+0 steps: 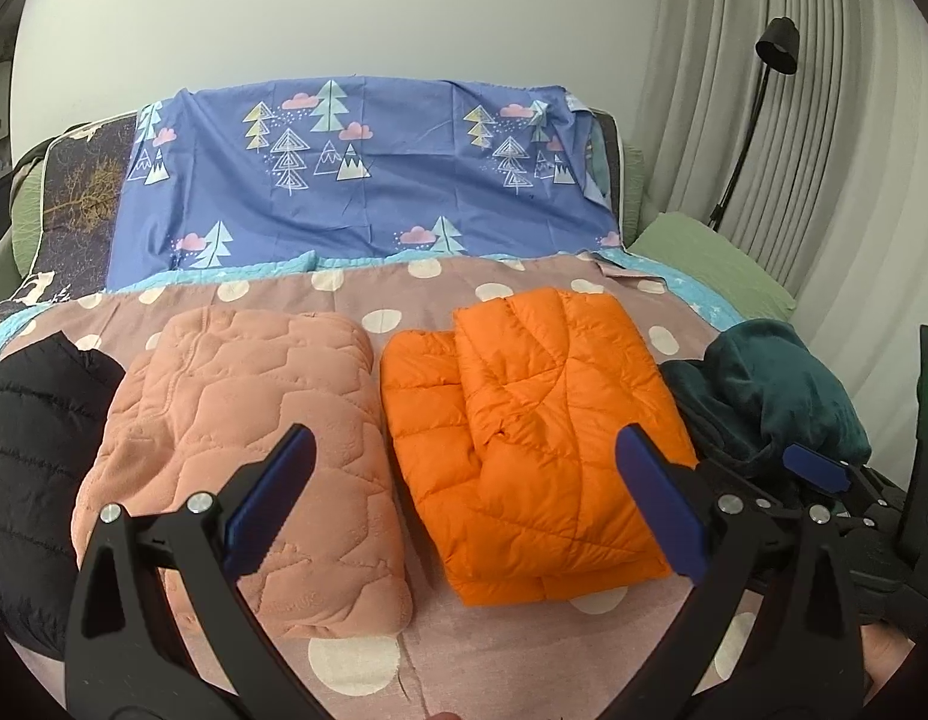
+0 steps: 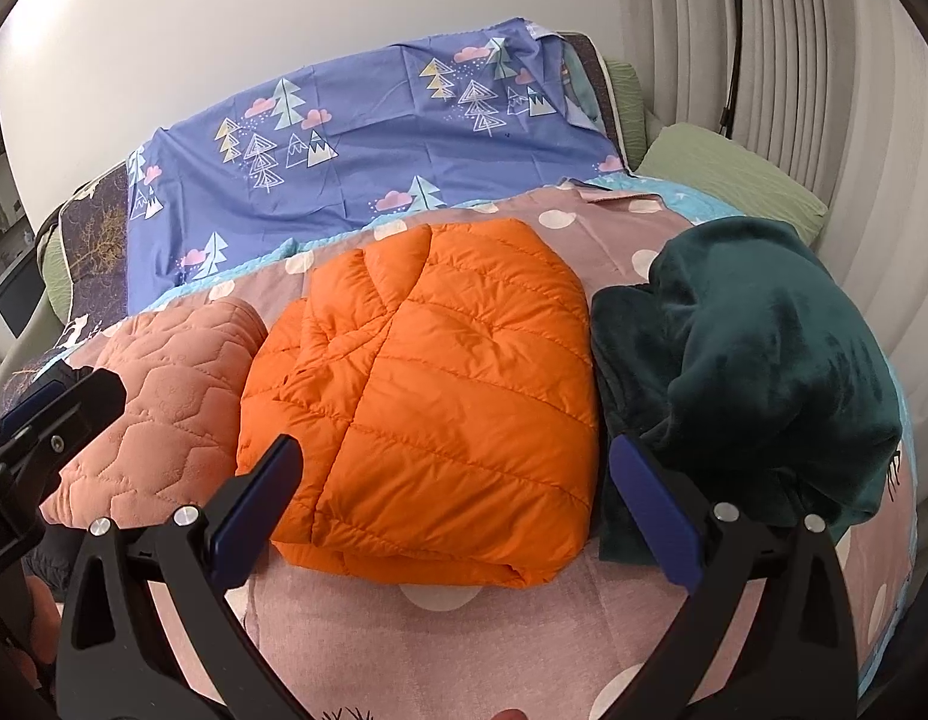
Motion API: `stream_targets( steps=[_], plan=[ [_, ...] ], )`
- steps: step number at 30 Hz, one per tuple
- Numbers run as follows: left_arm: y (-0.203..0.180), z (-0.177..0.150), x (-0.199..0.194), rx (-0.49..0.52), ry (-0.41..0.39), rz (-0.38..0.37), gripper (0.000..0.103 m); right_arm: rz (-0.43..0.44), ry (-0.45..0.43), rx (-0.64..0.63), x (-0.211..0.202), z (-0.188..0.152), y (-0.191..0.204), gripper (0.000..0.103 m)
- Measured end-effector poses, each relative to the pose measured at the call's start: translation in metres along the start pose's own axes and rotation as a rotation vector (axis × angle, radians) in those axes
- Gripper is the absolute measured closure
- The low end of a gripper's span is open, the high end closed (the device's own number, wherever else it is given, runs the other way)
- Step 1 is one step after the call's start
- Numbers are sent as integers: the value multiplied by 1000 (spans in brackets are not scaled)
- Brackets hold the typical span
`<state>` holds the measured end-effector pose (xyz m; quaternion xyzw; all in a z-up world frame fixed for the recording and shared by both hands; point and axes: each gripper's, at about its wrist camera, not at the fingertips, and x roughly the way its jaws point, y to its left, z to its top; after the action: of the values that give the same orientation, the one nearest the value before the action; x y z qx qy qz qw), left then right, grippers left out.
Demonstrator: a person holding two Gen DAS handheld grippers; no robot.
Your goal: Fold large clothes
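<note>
A folded orange puffer jacket (image 1: 523, 456) lies on the pink dotted bedspread (image 1: 499, 654); it also shows in the right wrist view (image 2: 428, 414). A folded peach quilted jacket (image 1: 248, 456) lies to its left, seen also in the right wrist view (image 2: 164, 402). A crumpled dark teal fleece garment (image 1: 769, 396) lies to the right, large in the right wrist view (image 2: 757, 378). A black puffer jacket (image 1: 32, 468) lies at the far left. My left gripper (image 1: 464, 498) is open and empty above the gap between peach and orange jackets. My right gripper (image 2: 458, 504) is open and empty over the orange jacket's near edge.
A blue sheet with tree prints (image 1: 368, 192) covers the bed's back. A green pillow (image 1: 709, 264) lies at the far right by grey curtains (image 1: 793, 120) and a black lamp (image 1: 775, 48). The right gripper's body (image 1: 853, 498) shows at the left view's right edge.
</note>
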<state>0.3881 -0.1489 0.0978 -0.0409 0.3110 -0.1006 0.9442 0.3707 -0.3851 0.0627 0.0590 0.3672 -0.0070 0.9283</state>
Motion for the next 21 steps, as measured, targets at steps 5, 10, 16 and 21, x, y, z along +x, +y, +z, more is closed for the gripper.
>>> stream_targets(
  steps=[5, 10, 16, 21],
  plan=[
    [4, 1, 2, -7, 6, 5, 2, -1, 1, 1, 0, 0, 0, 1],
    [3, 1, 3, -12, 7, 6, 2, 0, 2, 0, 0, 0, 0, 1],
    [2, 0, 4, -10, 8, 14, 2, 1, 0, 1, 0, 0, 0, 1],
    [2, 0, 4, -8, 8, 15, 2, 3, -8, 3, -3, 0, -1, 1]
  ],
)
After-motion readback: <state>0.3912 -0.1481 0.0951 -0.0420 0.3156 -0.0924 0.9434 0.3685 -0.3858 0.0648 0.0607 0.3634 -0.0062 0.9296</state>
